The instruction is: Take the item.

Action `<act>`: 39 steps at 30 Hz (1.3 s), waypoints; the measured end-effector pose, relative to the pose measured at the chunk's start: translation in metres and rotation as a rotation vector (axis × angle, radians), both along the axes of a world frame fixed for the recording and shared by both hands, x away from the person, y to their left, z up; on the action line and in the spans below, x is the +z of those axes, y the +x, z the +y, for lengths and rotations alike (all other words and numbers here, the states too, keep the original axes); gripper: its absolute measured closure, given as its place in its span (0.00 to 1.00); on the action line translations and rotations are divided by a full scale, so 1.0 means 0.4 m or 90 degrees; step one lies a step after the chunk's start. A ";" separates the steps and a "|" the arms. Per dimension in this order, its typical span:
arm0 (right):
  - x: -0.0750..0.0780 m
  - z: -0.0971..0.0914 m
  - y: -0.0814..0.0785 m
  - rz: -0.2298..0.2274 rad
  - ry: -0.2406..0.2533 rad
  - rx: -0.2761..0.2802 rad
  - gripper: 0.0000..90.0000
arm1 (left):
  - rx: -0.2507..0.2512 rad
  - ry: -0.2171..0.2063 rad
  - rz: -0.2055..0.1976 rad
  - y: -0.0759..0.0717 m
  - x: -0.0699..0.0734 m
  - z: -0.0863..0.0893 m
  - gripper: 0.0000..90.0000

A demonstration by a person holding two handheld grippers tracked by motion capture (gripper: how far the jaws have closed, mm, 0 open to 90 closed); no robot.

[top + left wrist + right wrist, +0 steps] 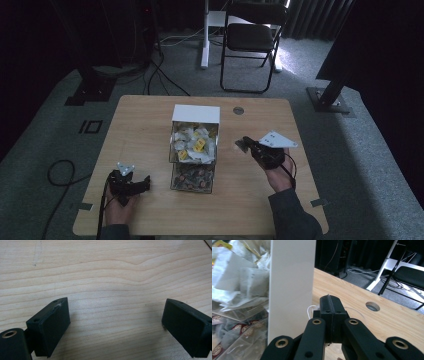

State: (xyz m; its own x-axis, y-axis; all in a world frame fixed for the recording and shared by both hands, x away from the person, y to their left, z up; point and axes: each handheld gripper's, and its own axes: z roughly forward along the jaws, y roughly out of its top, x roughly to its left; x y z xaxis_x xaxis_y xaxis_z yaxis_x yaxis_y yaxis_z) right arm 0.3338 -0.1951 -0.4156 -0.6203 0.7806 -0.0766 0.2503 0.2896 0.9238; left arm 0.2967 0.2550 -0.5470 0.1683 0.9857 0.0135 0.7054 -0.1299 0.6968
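Resting low on the near left part of the pale wooden bench [150,120], the left tongs [146,183] sit in the person's left hand [118,206], pointing right toward the box. In the left gripper view the two black jaws stand wide apart with bare wood grain between them and nothing in their gap.

Right of them, about mid-bench, stands the clear plastic two-tier box with a white lid panel [195,150]. Its upper compartment holds a heap of white and yellow paper-wrapped sachets [194,144]; its lower compartment holds small dark red-brown round-labelled packets [192,177]. The right gripper view shows the same box from close by: the white panel [292,287] rises upright, the crumpled white sachets [239,280] lie behind it at the left, and the dark packets [239,331] sit below them behind the clear wall.

Further right, the right tongs [242,144] are held in the person's right hand [278,176], which wears a dark sleeve [295,215]. They point left at the box's right side, just beside it. In the right gripper view their jaws are pressed flat together, and a thin white thread [310,311] curls out beside them; whether anything is pinched between them cannot be told. A round hole [238,110] pierces the bench beyond that gripper.
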 end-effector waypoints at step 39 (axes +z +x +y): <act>-0.008 -0.015 0.113 0.019 -0.002 -0.057 1.00 | 0.001 0.000 -0.002 0.000 -0.001 0.000 0.09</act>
State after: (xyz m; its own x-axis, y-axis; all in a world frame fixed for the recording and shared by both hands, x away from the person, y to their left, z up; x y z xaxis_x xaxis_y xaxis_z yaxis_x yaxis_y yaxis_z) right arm 0.3788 -0.2013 -0.4189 -0.5507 0.8324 -0.0620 0.3020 0.2679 0.9149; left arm 0.2967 0.2549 -0.5472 0.1670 0.9859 0.0136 0.7038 -0.1288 0.6986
